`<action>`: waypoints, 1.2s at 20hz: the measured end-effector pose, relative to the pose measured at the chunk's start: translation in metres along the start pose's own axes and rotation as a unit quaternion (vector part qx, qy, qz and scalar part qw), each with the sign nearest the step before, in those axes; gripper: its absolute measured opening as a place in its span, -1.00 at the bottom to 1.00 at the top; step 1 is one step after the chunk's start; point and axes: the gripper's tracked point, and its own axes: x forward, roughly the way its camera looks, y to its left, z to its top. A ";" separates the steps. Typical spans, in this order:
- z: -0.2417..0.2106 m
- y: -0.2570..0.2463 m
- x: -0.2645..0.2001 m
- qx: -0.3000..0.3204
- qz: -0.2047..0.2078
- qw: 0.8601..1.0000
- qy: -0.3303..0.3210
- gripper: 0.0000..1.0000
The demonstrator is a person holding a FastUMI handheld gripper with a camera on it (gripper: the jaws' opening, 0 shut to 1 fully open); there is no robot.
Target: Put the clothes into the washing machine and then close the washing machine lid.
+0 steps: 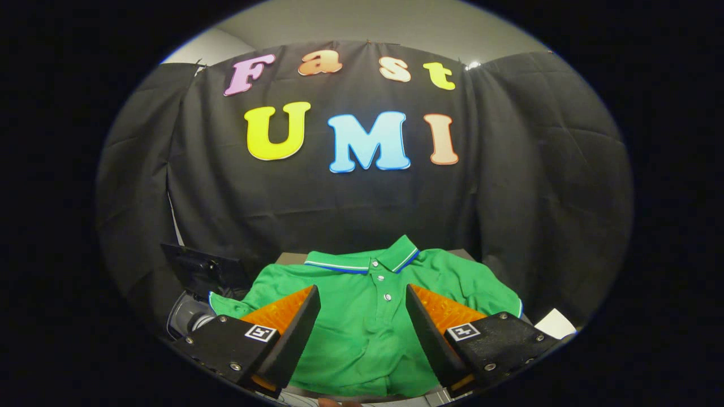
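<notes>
Shirt: green polo, lying flat on a table, collar pointing toward the black cloth wall | Gripper: hovering over the shirt, fingers standing wide apart, gripping nothing, button placket showing between them | Dark machine: sitting just beside the shirt's sleeve | White paper: lying beyond the other sleeve

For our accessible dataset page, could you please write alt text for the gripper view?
A green polo shirt lies spread flat, collar away, with the open gripper poised above it, fingers either side of the button placket. A washing machine with raised lid sits beside it.

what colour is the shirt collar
Green with blue-and-white edge stripes, clearest in the gripper view; open gripper above shirt.
</notes>
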 end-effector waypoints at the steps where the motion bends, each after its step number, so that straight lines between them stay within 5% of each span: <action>1: -0.004 -0.001 0.007 0.000 0.002 1.000 0.015 0.87; 16: -0.041 -0.017 0.058 0.050 0.010 0.987 0.153 0.88; 23: -0.047 -0.022 0.056 0.020 0.002 0.985 0.170 0.53; 24: -0.048 -0.024 0.057 0.028 -0.002 0.984 0.177 0.17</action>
